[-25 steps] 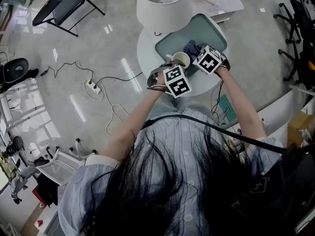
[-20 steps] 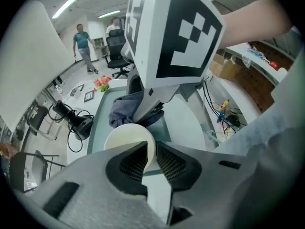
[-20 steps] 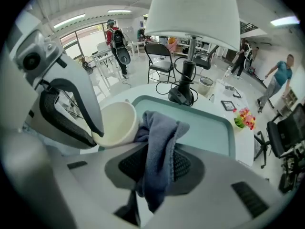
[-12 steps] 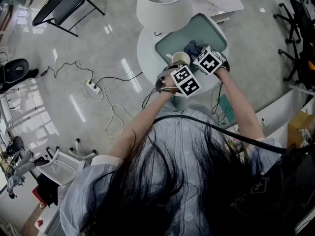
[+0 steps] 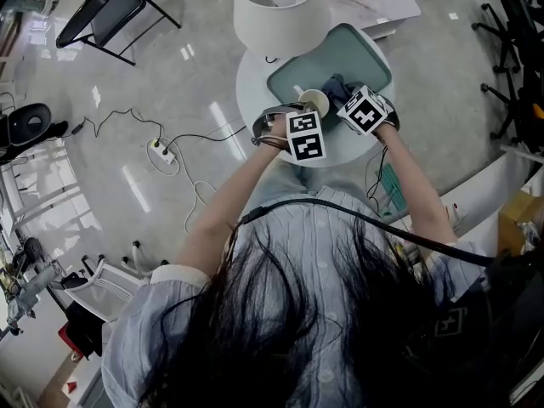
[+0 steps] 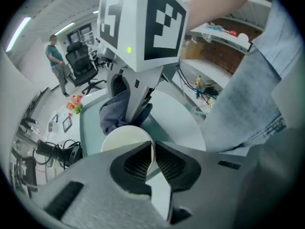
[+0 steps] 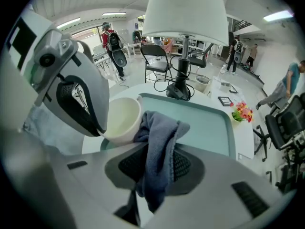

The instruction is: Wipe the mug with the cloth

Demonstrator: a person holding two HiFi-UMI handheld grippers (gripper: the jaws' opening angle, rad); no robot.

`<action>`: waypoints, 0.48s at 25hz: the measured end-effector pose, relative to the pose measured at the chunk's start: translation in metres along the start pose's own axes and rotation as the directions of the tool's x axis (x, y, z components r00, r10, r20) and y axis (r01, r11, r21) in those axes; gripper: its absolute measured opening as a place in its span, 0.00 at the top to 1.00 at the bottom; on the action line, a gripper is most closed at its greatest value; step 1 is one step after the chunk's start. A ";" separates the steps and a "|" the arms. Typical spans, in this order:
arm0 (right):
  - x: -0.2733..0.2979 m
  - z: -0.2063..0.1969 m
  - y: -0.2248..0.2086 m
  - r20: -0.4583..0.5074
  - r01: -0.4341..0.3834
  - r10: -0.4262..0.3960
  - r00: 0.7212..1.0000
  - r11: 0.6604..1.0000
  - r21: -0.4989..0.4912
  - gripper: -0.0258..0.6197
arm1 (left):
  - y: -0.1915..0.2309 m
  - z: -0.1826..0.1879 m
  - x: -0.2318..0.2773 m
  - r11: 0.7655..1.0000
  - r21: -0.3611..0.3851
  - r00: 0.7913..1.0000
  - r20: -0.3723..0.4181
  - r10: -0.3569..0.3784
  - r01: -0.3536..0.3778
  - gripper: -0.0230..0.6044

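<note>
Jaws on mug rim and cloth; left gripper at a new roll.

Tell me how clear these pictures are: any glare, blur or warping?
Head view: sharp, glare streaks on the floor. Left gripper view: fisheye bending, dark corners, mug clear. Right gripper view: same bending, cloth sharp.

The lamp blocks the desk's far edge, while mug and cloth crowd the tray's near side, leaving its far half free.
</note>
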State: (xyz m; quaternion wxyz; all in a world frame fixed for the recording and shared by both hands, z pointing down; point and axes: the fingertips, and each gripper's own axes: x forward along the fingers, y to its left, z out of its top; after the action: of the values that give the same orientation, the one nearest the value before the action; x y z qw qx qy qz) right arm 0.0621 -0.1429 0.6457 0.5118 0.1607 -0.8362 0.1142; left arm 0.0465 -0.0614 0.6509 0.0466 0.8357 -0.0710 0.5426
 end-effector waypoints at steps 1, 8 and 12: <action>-0.001 -0.001 0.000 -0.002 0.000 0.000 1.000 1.000 -0.004 0.82 | -0.002 -0.001 -0.001 0.999 0.039 1.000 -0.005 -0.019 0.019 0.90; -0.003 0.003 0.001 -0.006 0.003 -0.003 1.000 0.999 -0.054 0.82 | -0.008 -0.014 -0.007 0.946 0.305 0.994 -0.050 -0.101 0.112 0.90; -0.002 0.005 0.000 -0.023 0.002 -0.005 1.000 0.995 -0.101 0.82 | -0.009 -0.019 -0.007 0.901 0.406 0.988 -0.083 -0.128 0.151 0.90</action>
State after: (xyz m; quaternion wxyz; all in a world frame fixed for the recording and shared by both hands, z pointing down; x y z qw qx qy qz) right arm 0.0587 -0.1443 0.6421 0.5289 0.1350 -0.8347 0.0729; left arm 0.0282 -0.0493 0.6520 -0.0894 0.8146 0.1060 0.5632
